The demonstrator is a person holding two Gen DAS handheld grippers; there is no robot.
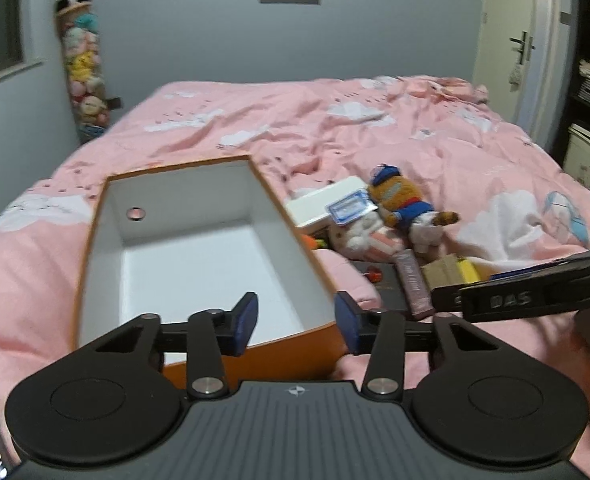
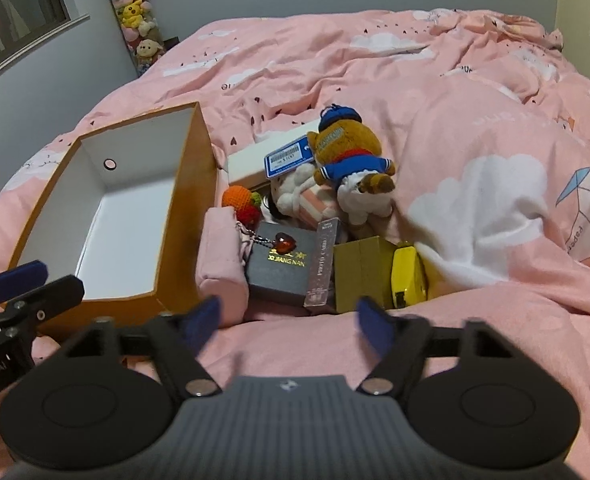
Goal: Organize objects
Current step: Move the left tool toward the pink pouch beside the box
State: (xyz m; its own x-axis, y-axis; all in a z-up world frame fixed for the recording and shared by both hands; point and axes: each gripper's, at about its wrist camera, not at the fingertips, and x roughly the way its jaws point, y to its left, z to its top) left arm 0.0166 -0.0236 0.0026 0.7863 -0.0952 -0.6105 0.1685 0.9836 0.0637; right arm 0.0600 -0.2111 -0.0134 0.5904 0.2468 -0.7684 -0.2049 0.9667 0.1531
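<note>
While left gripper (image 1: 295,322) hovers at orange box (image 1: 315,332), jaws parted.

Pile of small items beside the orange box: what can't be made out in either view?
- White plush, both views: face hidden under the brown bear plush.
- Small print on the blue tag, right wrist view: too small to read.
- Yellow item, right wrist view: partly covered by a fold of the pink duvet; what it is can't be told.
- Dark gift box, left wrist view: gold lettering blurred, near edge hidden behind the left hand-held gripper.
</note>
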